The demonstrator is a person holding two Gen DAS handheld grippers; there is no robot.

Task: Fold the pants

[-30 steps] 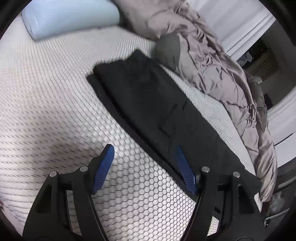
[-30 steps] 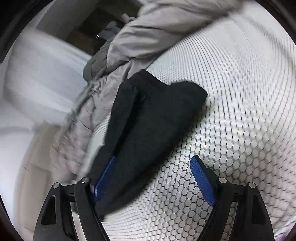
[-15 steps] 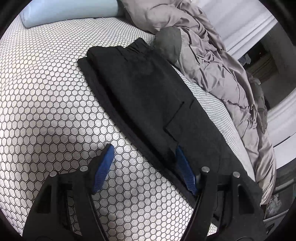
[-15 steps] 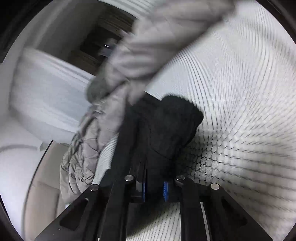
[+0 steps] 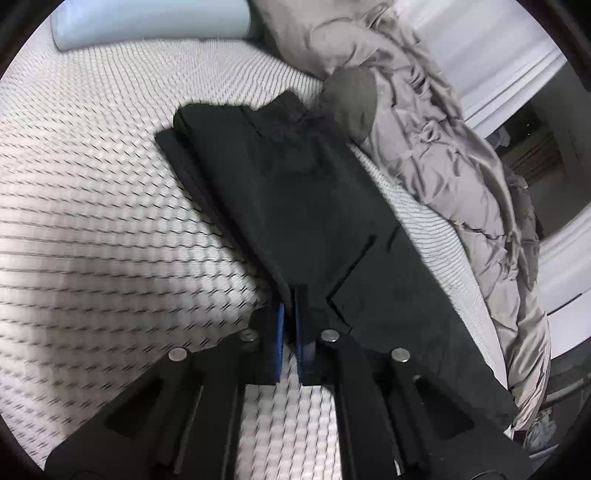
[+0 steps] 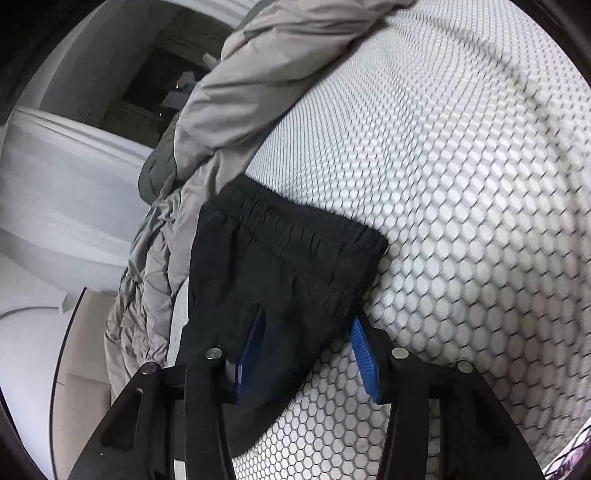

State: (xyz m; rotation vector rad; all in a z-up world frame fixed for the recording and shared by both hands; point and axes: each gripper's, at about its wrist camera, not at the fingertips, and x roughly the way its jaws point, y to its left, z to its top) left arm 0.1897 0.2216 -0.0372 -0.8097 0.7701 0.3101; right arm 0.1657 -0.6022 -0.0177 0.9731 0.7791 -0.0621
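Observation:
Black pants (image 5: 295, 206) lie folded lengthwise on the bed, and their elastic waistband end shows in the right wrist view (image 6: 280, 258). My left gripper (image 5: 290, 299) is shut on the pants, pinching their near long edge between the blue pads just beside a back pocket. My right gripper (image 6: 307, 315) straddles the waist end. Its jaws are opening, with the flat fabric between the blue fingers (image 6: 364, 354) and no squeeze showing.
The bed's cover (image 5: 92, 221) has a white honeycomb pattern (image 6: 461, 184). A crumpled grey duvet (image 5: 443, 166) runs along the pants' far side (image 6: 258, 74). A light blue pillow (image 5: 147, 18) lies at the head. White furniture (image 6: 55, 192) stands beyond the bed's edge.
My left gripper has closed from wide open onto the pants' edge and come lower. My right gripper was open, pinched the waist end half a second ago, and has since spread apart.

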